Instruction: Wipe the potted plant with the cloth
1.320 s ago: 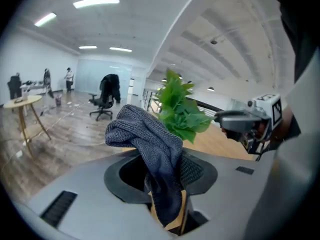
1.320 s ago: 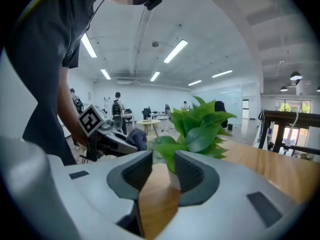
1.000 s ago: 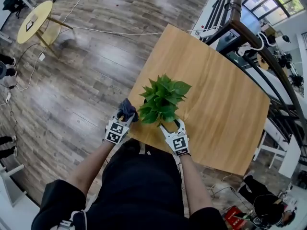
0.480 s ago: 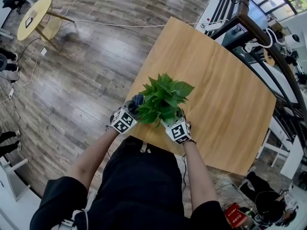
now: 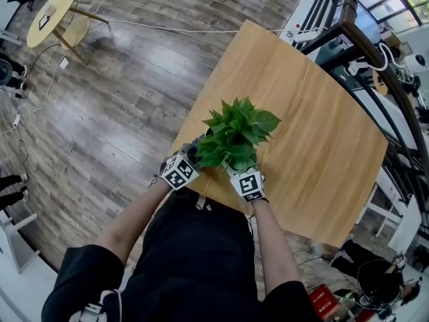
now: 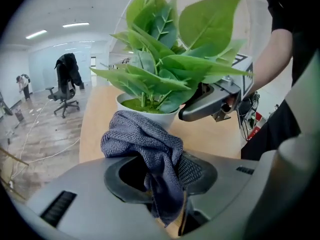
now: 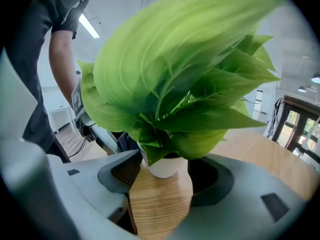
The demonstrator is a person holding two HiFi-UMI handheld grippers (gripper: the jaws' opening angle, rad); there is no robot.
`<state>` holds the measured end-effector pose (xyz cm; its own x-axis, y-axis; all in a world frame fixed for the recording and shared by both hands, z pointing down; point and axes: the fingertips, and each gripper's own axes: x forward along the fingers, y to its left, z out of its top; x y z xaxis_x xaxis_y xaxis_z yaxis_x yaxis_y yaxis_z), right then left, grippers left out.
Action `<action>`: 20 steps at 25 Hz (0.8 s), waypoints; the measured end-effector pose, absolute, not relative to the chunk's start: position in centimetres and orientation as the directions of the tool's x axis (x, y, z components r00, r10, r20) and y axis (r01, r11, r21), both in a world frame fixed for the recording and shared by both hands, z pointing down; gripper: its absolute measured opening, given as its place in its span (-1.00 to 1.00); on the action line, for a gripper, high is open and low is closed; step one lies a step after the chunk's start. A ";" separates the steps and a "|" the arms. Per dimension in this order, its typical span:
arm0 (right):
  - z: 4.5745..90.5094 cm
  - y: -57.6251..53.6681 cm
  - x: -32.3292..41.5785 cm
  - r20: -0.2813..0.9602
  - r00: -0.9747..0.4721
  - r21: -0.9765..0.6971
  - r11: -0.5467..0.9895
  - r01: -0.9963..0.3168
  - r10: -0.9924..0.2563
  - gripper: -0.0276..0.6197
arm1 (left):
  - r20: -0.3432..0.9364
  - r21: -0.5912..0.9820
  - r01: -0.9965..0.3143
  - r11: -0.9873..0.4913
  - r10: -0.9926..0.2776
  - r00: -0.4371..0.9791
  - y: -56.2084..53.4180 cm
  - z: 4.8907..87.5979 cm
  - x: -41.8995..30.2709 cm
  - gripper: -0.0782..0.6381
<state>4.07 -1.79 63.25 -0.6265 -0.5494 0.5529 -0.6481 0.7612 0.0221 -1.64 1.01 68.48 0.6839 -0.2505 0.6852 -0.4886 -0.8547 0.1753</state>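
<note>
one potted plant (image 5: 238,136) on one table (image 5: 315,146); one cloth (image 6: 142,139) clamped in left gripper (image 6: 160,176); right gripper (image 7: 167,174) jaws just been opening, spread apart around its base

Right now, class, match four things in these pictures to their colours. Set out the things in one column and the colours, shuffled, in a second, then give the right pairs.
Things:
1 cloth
2 pot
3 leaves
4 table

Colours:
A green
B light wood brown
C white
D grey

Pairs: 1-D, 2-C, 3-A, 4-B
</note>
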 end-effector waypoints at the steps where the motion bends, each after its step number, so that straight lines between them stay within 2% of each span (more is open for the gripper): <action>1: 63.2 -1.6 4.1 0.559 -0.627 0.034 0.770 -0.637 -0.543 -0.06 | 0.685 0.179 -0.497 -0.849 -0.255 0.682 1.0 68.6 -1.7 -0.33; 10: 62.9 2.7 1.9 0.577 -0.679 0.056 0.851 -0.522 -0.455 -0.06 | 0.685 0.155 -0.507 -0.848 -0.278 0.674 -0.6 68.4 -2.7 -0.33; 16: 64.2 -0.9 6.5 0.589 -0.553 0.033 0.702 -0.712 -0.589 -0.05 | 0.684 0.182 -0.543 -0.820 -0.291 0.669 -1.4 68.9 -3.1 -0.33; 20: 63.5 -3.0 5.8 0.589 -0.600 0.106 0.788 -0.607 -0.542 -0.05 | 0.687 0.215 -0.572 -0.791 -0.294 0.664 -1.7 69.1 -3.7 -0.33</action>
